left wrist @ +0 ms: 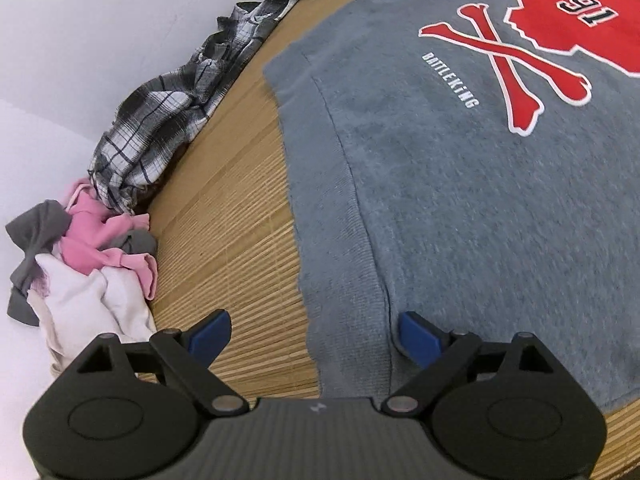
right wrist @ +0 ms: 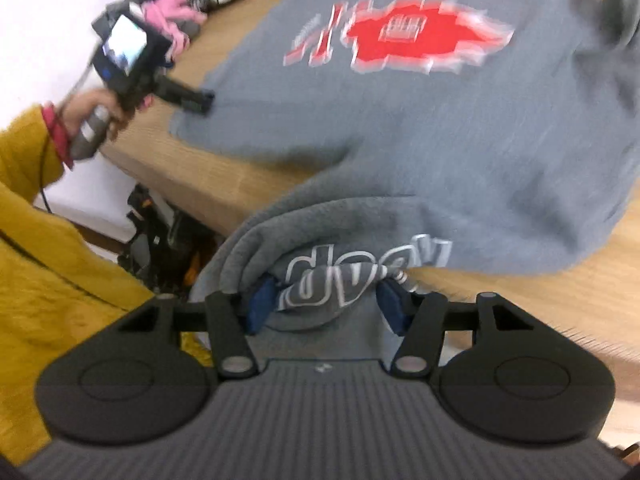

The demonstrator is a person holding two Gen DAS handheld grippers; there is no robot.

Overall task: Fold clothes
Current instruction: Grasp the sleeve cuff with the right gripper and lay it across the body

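Bamboo matting covers the counter (left wrist: 240, 240), which meets a white wall on its far side.

Over it, the left gripper (left wrist: 312, 332) has its blue fingers (left wrist: 210, 334) spread wide with nothing pinched; they straddle the ribbed hem of the sweatshirt (left wrist: 460, 208), one over bare matting, the other over the cloth. Whether they touch the fabric cannot be told.

At the near edge of the counter, the right gripper (right wrist: 326, 300) has its fingers (right wrist: 262, 300) pressed on a bunched fold of the sweatshirt (right wrist: 460, 140) that bears pale outlined letters. The fold is lifted at the edge, while the rest of the garment lies spread on the counter, print side up, with a red skull and crossbones.

Seen from the right wrist, a hand (right wrist: 90, 114) in a mustard sleeve (right wrist: 48, 264) holds the left gripper at the sweatshirt's corner.

Against the wall lie a plaid shirt (left wrist: 160, 120) and, just beside it, a pile (left wrist: 88, 256) of pink, white and grey clothes.
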